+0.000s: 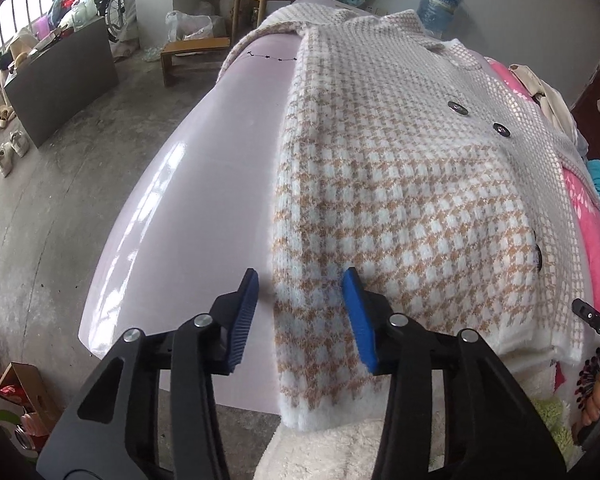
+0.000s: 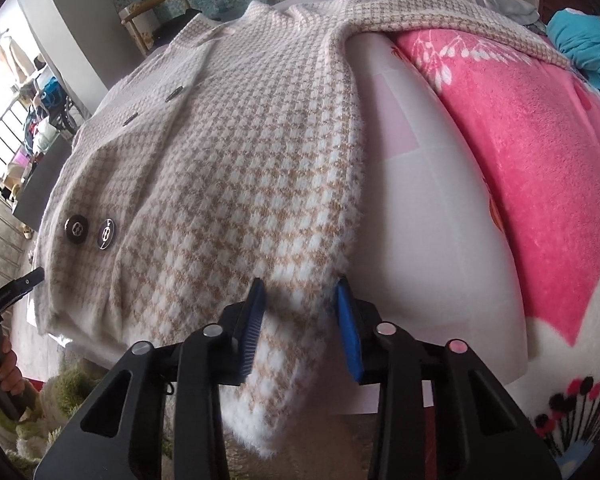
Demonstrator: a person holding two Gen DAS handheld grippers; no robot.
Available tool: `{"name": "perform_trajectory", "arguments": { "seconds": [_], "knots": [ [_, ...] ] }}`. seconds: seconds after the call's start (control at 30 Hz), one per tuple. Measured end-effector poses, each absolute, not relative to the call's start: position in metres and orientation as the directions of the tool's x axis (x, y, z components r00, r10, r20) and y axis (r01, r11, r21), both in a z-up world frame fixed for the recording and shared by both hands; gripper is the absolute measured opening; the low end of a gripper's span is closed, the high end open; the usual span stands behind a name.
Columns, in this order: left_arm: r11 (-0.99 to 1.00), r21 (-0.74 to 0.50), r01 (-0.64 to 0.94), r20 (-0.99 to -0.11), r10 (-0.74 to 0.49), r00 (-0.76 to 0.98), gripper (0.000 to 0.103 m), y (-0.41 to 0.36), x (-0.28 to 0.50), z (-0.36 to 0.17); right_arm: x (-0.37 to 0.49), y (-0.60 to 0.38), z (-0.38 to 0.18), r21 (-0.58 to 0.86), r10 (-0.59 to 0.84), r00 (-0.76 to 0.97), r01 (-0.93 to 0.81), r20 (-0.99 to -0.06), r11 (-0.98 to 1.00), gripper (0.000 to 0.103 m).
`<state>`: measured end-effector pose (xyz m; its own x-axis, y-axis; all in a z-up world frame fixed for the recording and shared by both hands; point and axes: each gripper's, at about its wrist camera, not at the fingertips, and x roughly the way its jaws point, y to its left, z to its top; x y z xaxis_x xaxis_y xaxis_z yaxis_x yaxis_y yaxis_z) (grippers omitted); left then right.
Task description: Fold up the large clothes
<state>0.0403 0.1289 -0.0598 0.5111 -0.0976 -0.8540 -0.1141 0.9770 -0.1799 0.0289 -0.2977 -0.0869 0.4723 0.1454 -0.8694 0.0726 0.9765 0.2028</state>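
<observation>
Left wrist view shows the houndstooth coat [image 1: 400,184] lying buttoned and flat on the pale pink table [image 1: 188,216], no fold made yet; the left gripper [image 1: 300,312] hovers with jaws apart straddling its near left hem corner. Right wrist view has the right gripper [image 2: 302,320] likewise spread wide around the near right hem corner, which droops over the table's near edge, the pink blanket [image 2: 540,152] to the right.

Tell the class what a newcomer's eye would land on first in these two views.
The checked coat fills both views, spread front-up on a pale table, dark buttons down its middle. Each gripper, left and right, is open, blue fingers straddling a bottom corner of the coat. A bright pink blanket lies on the right.
</observation>
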Motion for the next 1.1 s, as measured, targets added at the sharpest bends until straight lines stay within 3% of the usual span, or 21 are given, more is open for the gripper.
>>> {"name": "perform_trajectory", "arguments": {
  "seconds": [0.1, 0.2, 0.27, 0.33, 0.43, 0.67, 0.87, 0.97, 1.03, 1.1],
  "knots": [
    [0.984, -0.142, -0.104, -0.859, -0.070, 0.507, 0.037, 0.121, 0.039, -0.061, 0.025, -0.296, -0.089, 0.184, 0.135, 0.474, 0.057, -0.870, 0.981, 0.024],
    [0.988, -0.120, -0.101, -0.862, -0.053, 0.505, 0.025, 0.113, 0.044, -0.061, 0.031, -0.291, -0.091, 0.166, 0.138, 0.492, 0.012, -0.860, 0.986, 0.011],
    [0.995, -0.084, -0.055, -0.862, -0.045, 0.506, 0.010, 0.104, 0.045, -0.057, 0.032, -0.289, -0.084, 0.146, 0.135, 0.508, -0.020, -0.851, 0.989, 0.009],
    [1.000, 0.012, 0.002, -0.848, 0.009, 0.529, 0.008, 0.093, 0.040, -0.043, 0.026, -0.288, -0.070, 0.119, 0.123, 0.537, -0.042, -0.834, 0.992, 0.008],
    [0.998, 0.047, 0.046, -0.815, 0.012, 0.579, 0.007, 0.089, 0.024, -0.017, 0.014, -0.291, -0.042, 0.097, 0.121, 0.579, -0.073, -0.806, 0.993, 0.008],
    [0.995, -0.016, 0.097, -0.801, -0.071, 0.595, 0.006, 0.095, -0.006, 0.029, -0.005, -0.299, 0.007, 0.041, 0.125, 0.616, -0.149, -0.777, 0.988, 0.007],
    [0.997, -0.009, 0.080, -0.856, -0.050, 0.515, 0.006, 0.100, -0.033, 0.018, -0.030, -0.308, 0.000, 0.069, 0.140, 0.540, -0.149, -0.830, 0.986, 0.007],
    [0.998, -0.007, 0.056, -0.890, -0.032, 0.454, 0.009, 0.104, -0.026, -0.012, -0.022, -0.304, -0.033, 0.007, 0.072, 0.470, -0.138, -0.880, 0.990, 0.010],
    [0.998, -0.039, 0.041, -0.903, -0.053, 0.427, 0.012, 0.108, -0.020, -0.024, -0.016, -0.304, -0.049, -0.022, 0.036, 0.427, -0.131, -0.904, 0.991, 0.018],
    [0.997, -0.070, 0.032, -0.906, -0.077, 0.416, 0.024, 0.115, -0.017, -0.024, -0.016, -0.302, -0.046, -0.059, 0.005, 0.419, -0.140, -0.908, 0.988, 0.035]
  ]
}}
